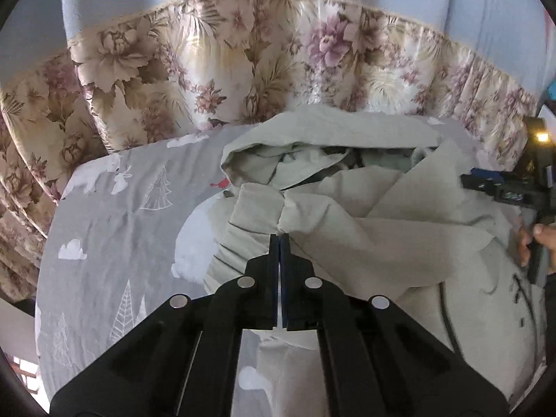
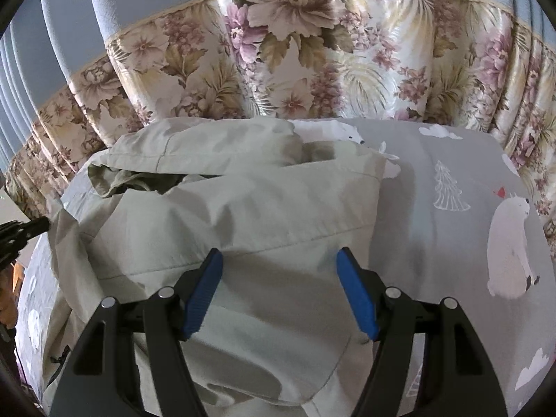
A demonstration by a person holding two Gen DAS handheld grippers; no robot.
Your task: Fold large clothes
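A pale sage-green jacket (image 1: 382, 236) lies crumpled on a grey bedsheet printed with white trees and bears (image 1: 114, 215). My left gripper (image 1: 279, 238) is shut on a bunched fold of the jacket's sleeve and holds it up over the garment. In the right wrist view the jacket (image 2: 243, 215) lies partly folded, its hood toward the curtain. My right gripper (image 2: 278, 260) is open, its blue pads (image 2: 203, 292) spread just above the jacket's folded panel, holding nothing. The right gripper also shows at the right edge of the left wrist view (image 1: 500, 187).
A floral curtain (image 2: 295, 52) with a blue upper part hangs along the bed's far edge. The grey sheet (image 2: 451, 229) lies bare to the right of the jacket. A hand (image 1: 535, 243) grips the right tool.
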